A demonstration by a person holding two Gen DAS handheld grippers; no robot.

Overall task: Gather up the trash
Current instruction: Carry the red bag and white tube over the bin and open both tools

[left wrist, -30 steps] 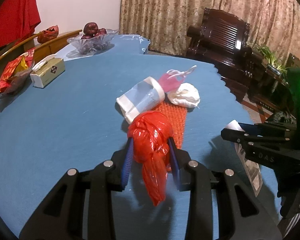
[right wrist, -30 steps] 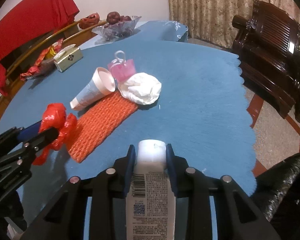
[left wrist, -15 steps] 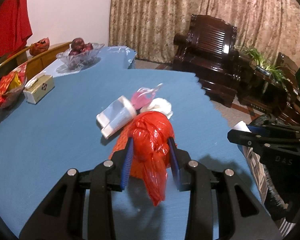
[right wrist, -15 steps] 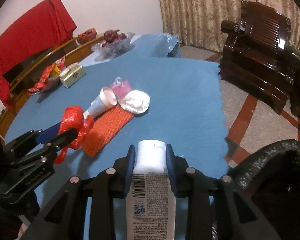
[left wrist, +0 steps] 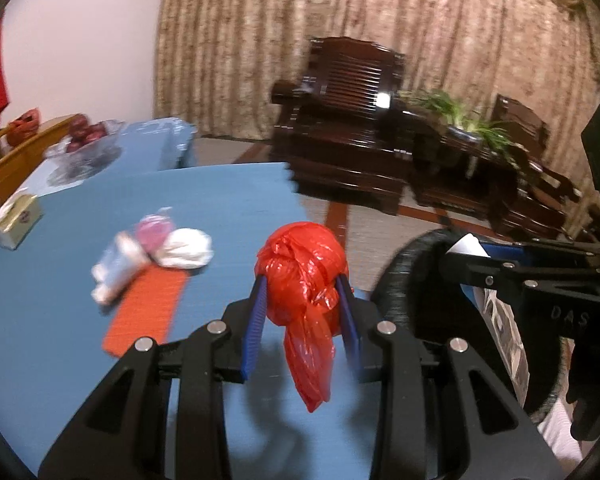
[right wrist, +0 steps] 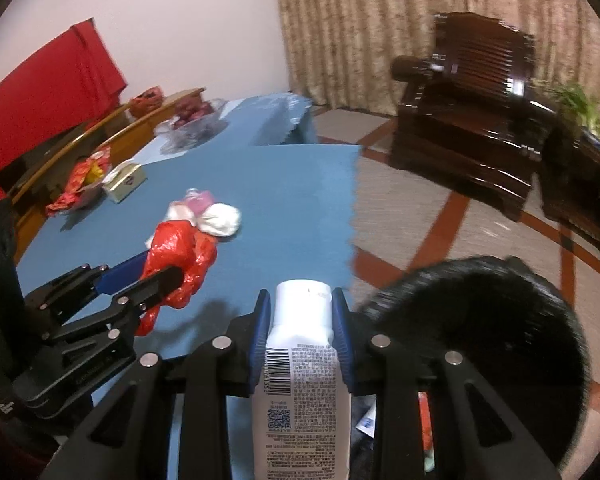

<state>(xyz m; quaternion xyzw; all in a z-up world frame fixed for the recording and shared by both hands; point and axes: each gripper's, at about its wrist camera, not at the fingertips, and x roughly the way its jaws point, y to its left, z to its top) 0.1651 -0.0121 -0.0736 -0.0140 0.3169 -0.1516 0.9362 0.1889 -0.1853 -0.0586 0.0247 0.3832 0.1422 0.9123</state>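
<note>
Above the near edge of the blue tabletop [left wrist: 228, 196], the left tool [left wrist: 303, 300] clamps a knotted red plastic bag [left wrist: 304, 272], its tail hanging down. Beside it, the right tool [right wrist: 300, 312] grips a white tube [right wrist: 302, 360] by its cap end, next to the black trash bin [right wrist: 500, 320]. Farther back on the tabletop lie an orange mesh strip [left wrist: 146, 312], a paper cup [left wrist: 116, 270] and a crumpled white wad [left wrist: 186, 248].

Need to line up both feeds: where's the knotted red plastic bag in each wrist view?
Left wrist: knotted red plastic bag centre, clamped in the left gripper.
Right wrist: lower left, over the blue tablecloth.
Shared landmark: white crumpled wad.
</note>
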